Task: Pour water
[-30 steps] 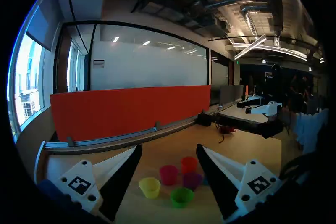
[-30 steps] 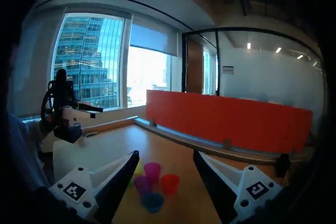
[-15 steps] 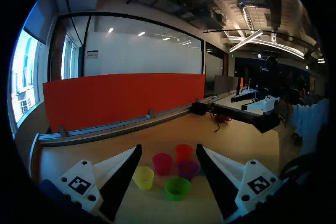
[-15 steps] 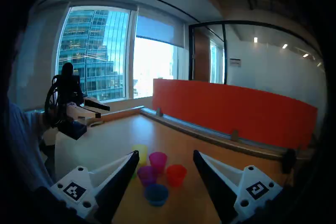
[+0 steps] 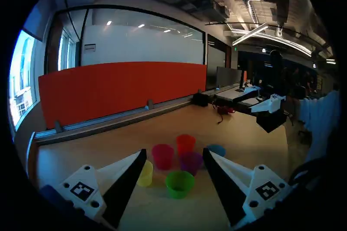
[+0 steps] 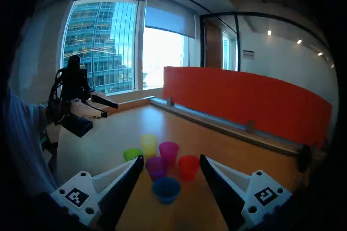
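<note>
Left gripper view: your yellow cup (image 5: 147, 174) half hidden behind one finger (image 5: 126, 179); blue cup (image 5: 216, 149) partly behind other finger. Right gripper view: green cup (image 6: 131, 154) lower part hidden by finger (image 6: 123, 183). Cup contents: can't tell. Left gripper (image 5: 173, 150) and right gripper (image 6: 171, 157) bodies cut off at bottom edge. Sleeve (image 6: 21, 144) blurred, cut off at left edge.

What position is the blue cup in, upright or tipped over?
Upright: the blue cup stands on its base on the table, open rim facing up. Whether it holds any water cannot be told.
</note>
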The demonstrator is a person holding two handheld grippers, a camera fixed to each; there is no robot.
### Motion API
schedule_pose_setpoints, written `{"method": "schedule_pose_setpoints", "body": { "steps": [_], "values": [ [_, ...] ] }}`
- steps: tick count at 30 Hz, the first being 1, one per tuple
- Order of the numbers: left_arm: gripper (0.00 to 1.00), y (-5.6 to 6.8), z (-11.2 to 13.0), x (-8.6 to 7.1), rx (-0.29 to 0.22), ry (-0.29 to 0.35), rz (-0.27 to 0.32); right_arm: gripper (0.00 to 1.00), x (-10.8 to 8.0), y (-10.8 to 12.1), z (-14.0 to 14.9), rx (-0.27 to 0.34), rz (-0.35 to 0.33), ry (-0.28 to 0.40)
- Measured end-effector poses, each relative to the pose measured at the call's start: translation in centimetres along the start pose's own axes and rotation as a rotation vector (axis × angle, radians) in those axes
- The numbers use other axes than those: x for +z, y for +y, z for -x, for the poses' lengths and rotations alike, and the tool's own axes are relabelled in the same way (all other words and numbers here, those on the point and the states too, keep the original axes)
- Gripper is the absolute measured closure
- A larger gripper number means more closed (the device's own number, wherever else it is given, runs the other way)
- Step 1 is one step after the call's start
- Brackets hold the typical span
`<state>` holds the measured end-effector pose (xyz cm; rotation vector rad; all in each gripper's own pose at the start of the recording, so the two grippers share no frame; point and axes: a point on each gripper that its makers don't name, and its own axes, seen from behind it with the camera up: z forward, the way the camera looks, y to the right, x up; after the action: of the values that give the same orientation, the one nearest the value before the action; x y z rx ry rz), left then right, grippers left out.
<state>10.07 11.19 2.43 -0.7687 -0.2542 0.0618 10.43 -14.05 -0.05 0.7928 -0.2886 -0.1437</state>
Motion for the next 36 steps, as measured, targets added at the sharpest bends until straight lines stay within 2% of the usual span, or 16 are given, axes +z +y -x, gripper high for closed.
{"method": "schedule_pose_setpoints", "body": {
  "steps": [10,21,36],
  "values": [
    [0.04,0.5,3.4,1.2,0.009,-0.061,0.026,0.0,1.0,-0.2,3.1,-0.02,-0.007,-0.052],
    [0.04,1.7,7.2,2.3,0.036,-0.148,0.064,0.0,2.1,-0.5,6.6,-0.018,-0.027,-0.115],
    [0.04,2.0,12.4,3.6,0.053,-0.274,0.097,0.0,4.0,-0.9,10.8,-0.034,-0.061,-0.194]
  ]
}}
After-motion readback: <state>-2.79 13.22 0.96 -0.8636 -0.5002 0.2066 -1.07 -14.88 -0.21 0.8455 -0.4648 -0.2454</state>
